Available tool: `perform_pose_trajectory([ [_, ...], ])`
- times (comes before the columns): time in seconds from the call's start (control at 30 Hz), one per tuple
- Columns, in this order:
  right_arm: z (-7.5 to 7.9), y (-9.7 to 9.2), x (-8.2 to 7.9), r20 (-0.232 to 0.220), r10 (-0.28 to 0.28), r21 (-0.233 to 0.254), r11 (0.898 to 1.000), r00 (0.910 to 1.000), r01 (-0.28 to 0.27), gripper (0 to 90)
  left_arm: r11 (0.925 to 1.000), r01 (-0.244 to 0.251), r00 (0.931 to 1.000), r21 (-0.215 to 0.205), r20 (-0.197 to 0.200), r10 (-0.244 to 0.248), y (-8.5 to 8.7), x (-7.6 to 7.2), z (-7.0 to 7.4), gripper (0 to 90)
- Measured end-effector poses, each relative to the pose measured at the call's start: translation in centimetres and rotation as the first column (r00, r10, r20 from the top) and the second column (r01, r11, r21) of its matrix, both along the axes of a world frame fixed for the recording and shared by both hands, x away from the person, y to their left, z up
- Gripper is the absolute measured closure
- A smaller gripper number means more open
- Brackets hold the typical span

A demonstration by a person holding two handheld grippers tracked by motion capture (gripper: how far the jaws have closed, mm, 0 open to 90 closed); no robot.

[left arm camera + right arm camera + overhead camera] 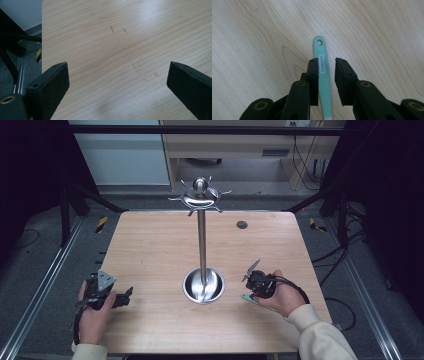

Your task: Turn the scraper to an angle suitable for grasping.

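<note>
Wooden surface point(150, 245) carries steel stand point(202, 245) at centre. Right hand-held gripper point(326, 65) jaws slightly apart around green handle point(323, 72) lying flat. Left hand-held gripper point(117, 75) jaws wide apart, nothing between.

table point(150, 250): pale wood grain, smooth, soft sheen, few small dark scuffs | stand point(202, 240): polished metal, mirror-glossy pole and dish | handle point(323, 75): mint-green, probably plastic, smooth, semi-matt, white oval label | left gripper point(117, 82): jaws black, matt, plastic-looking | right gripper point(327, 72): same black matt | sleeve point(320, 335): cream cloth
</note>
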State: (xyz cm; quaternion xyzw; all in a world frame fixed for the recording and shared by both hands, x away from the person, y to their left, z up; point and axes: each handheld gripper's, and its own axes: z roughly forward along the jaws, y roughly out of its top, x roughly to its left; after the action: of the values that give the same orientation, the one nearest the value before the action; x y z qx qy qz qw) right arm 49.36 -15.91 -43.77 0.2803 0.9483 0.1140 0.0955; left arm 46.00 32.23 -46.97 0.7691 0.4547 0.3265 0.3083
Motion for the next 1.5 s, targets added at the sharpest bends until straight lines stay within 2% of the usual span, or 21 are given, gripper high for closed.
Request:
perform_pose_trajectory([
  [0.87, -2.3, 0.1, 1.0, -0.090, 0.009, -0.030, 0.999, 0.9959, -0.012, 71.1, 1.0000, 0.009, 0.9999, 0.002, -0.009, -0.009, -0.2, 0.1, -0.1, 4.2],
  [1.5, -2.9, 0.0, 1.5, -0.115, 0.002, -0.030, 1.000, 0.9934, -0.005, 71.5, 0.9999, 0.014, 0.9998, 0.005, -0.013, -0.014, -0.2, 0.1, -0.2, 4.2],
])
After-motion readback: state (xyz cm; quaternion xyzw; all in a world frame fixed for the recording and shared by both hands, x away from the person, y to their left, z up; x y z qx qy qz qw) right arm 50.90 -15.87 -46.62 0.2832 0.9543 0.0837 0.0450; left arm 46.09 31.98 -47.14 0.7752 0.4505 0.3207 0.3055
